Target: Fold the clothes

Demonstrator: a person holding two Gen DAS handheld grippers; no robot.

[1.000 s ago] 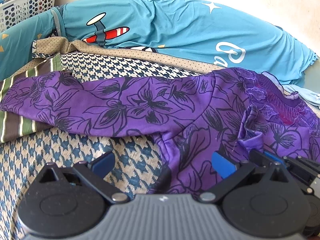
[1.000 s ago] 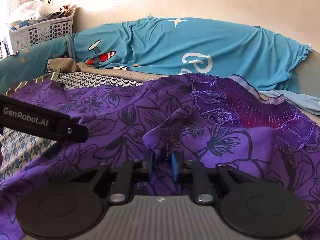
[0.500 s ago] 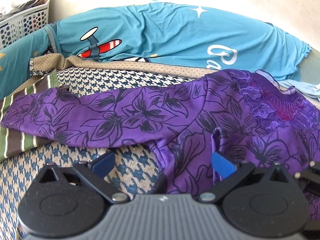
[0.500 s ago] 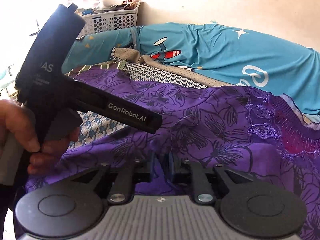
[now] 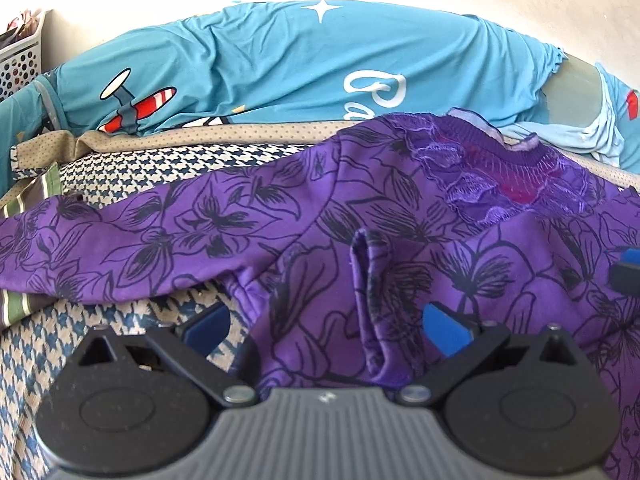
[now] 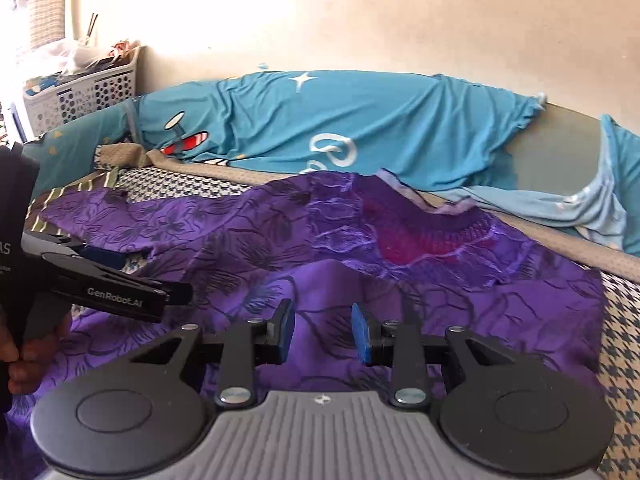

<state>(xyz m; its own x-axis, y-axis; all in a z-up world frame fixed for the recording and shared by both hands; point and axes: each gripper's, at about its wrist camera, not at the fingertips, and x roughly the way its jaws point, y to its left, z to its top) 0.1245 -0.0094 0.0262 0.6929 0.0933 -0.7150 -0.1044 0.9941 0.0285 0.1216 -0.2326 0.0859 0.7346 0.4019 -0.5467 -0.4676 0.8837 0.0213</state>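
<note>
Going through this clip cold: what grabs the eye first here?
The purple floral top spread across the houndstooth bedcover fills the foreground. Behind it, against the wall, lies a bright teal sheet with an aeroplane print. Both the right gripper and the left gripper are open over the purple cloth.

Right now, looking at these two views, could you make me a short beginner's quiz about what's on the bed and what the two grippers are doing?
1. True or false: the right gripper is clamped on the purple top.
2. Which lies farthest back, against the wall? A) the blue sheet B) the purple top C) the checked blanket
3. Fill in: at the far left, by the wall, stands a white laundry ____.

Key:
1. False. Its jaws have just been opening and stand apart, with nothing between them.
2. A
3. basket

Bonus fact: the left gripper is open too, with a raised fold of the top between its fingers, unpinched.
</note>
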